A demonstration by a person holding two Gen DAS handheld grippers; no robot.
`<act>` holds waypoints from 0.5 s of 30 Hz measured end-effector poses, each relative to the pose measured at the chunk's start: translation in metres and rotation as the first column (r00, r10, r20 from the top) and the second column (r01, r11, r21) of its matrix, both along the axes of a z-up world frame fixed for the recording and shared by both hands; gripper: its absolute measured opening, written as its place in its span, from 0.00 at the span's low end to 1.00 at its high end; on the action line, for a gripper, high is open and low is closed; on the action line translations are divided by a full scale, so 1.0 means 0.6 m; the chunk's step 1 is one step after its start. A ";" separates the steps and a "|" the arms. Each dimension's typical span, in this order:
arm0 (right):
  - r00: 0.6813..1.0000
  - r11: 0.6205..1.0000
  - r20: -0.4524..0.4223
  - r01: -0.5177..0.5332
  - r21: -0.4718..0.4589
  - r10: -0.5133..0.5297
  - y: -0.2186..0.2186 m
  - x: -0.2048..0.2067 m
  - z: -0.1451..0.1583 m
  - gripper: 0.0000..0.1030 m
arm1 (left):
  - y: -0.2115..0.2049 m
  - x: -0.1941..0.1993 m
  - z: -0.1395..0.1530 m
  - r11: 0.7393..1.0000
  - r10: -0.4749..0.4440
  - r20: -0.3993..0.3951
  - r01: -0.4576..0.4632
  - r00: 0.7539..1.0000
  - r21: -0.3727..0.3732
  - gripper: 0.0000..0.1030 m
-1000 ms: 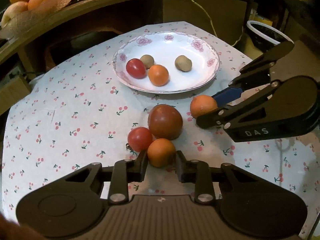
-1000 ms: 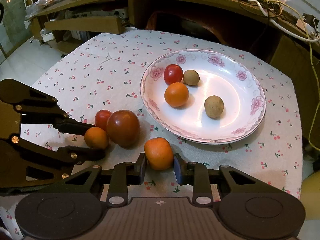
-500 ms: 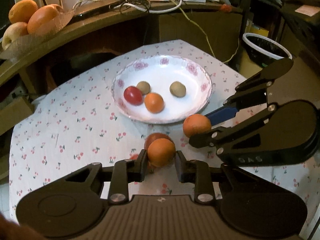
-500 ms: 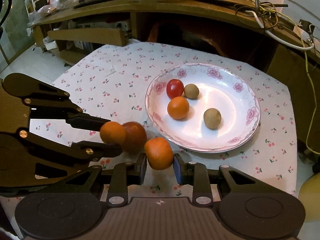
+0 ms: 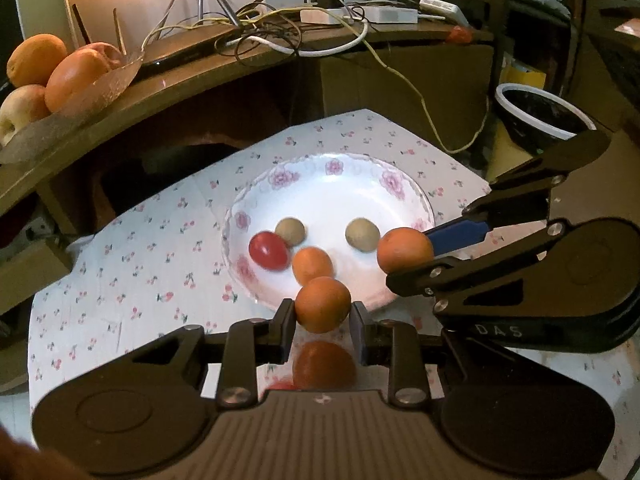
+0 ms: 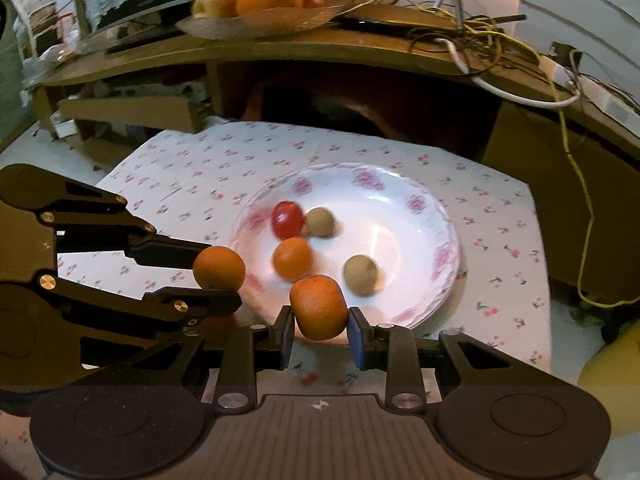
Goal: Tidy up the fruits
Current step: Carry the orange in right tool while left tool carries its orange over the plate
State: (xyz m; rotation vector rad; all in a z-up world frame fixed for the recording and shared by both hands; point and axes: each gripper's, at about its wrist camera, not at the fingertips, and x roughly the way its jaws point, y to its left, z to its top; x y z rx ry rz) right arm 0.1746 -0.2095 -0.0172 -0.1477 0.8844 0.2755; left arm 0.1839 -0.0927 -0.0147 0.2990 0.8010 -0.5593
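Observation:
My left gripper (image 5: 322, 320) is shut on a small orange fruit (image 5: 322, 304), held in the air near the front rim of the white flowered plate (image 5: 352, 172). My right gripper (image 6: 320, 330) is shut on a second orange fruit (image 6: 319, 306), also raised by the plate's (image 6: 424, 196) near edge. Each gripper shows in the other's view: the right one (image 5: 404, 256) and the left one (image 6: 218, 268). In the plate lie a red tomato (image 5: 269, 250), an orange fruit (image 5: 312, 265) and two tan round fruits (image 5: 290, 231) (image 5: 362, 234). A dark reddish fruit (image 5: 323, 364) rests on the cloth under the left gripper.
The low table wears a white cherry-print cloth (image 5: 132, 264). Behind it runs a wooden shelf (image 5: 168, 84) with a glass dish of large fruit (image 5: 52, 72) and tangled cables (image 5: 280, 28). A black bin with a white rim (image 5: 540, 116) stands on the right.
Both grippers have risen off the cloth with their orange fruits and moved forward to the plate's near rim. The large dark fruit and the tomato stay on the cloth below.

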 end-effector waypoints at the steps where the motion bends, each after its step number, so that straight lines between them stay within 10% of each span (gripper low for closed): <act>1: 1.000 1.000 0.002 0.008 -0.002 -0.008 -0.004 0.003 0.000 0.29 | -0.004 0.005 -0.001 1.000 0.002 0.001 -0.002 1.000 0.001 0.33; 15: 0.997 0.997 -0.022 0.074 -0.010 -0.074 -0.019 0.043 -0.027 0.29 | -0.029 0.049 -0.025 0.998 0.034 -0.010 -0.034 0.999 0.045 0.33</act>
